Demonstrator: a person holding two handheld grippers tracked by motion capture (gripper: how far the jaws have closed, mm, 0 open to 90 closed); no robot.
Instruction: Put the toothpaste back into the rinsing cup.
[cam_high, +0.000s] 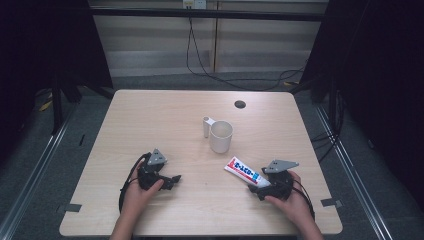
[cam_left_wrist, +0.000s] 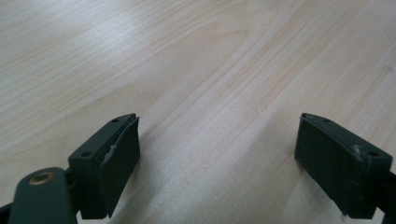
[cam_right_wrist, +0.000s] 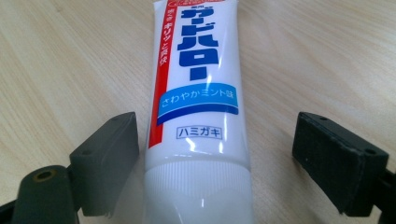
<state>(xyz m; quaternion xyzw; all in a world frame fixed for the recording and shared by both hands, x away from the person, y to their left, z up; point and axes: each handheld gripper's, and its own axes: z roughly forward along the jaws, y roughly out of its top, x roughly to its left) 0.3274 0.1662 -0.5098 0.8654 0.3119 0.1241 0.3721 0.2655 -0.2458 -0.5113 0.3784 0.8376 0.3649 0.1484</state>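
the toothpaste tube (cam_high: 244, 171) is laid flat on the wooden table (cam_high: 150, 120), near the front right, with its white cap end pointed at the right gripper (cam_high: 263, 186) and its crimped end angled toward the white mug (cam_high: 220, 136), which is stood well apart toward the table's middle. in the right gripper view the tube (cam_right_wrist: 198, 102) is seen between the two black jaws, which are spread wide; the left pad is close beside the tube's shoulder, the right pad is clearly apart from it, so nothing is clamped yet. the step in hand is judged to be the grasp: the tube should be centred between the pads, and the jaws closed just above the stiff cap, gently, so paste is not squeezed out. the left gripper (cam_high: 169, 181) is rested at the front left, its jaws apart over bare wood (cam_left_wrist: 210, 70)
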